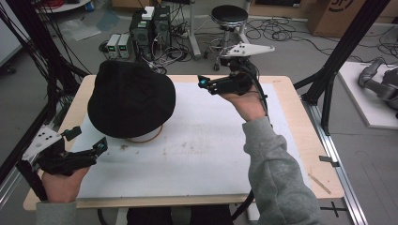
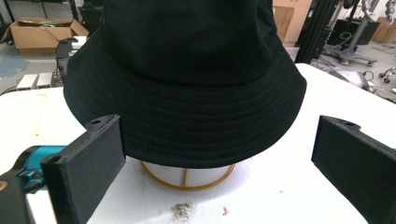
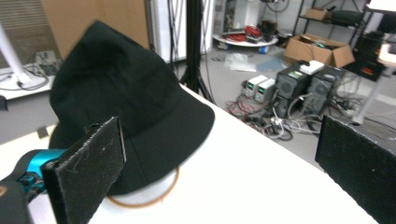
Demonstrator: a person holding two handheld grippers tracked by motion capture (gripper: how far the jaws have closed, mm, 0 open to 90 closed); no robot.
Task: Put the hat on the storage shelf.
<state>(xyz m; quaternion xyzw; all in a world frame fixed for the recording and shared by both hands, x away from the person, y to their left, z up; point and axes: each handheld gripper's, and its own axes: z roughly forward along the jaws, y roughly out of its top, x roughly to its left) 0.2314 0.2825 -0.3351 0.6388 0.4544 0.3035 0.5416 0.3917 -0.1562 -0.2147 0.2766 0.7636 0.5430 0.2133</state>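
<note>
black bucket hat [image 1: 130, 97] sits on its stand near the table's [image 1: 211, 154] far-left corner, left gripper [image 1: 87, 140] and right gripper [image 1: 201, 80] both spread wide, holding nothing

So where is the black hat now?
In the high view the black hat sits on a ring stand at the table's far left, beyond the left claw.

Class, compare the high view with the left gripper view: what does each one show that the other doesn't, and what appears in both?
High view alone: the round stool on the floor behind the table, the person's grey sleeve, and the right gripper, jaws apart and empty.

Left gripper view alone: the stitched rows on the hat's brim and the upright strut inside the wire stand.

Both: the black bucket hat on its stand, the white table top, and the open left gripper.
</note>
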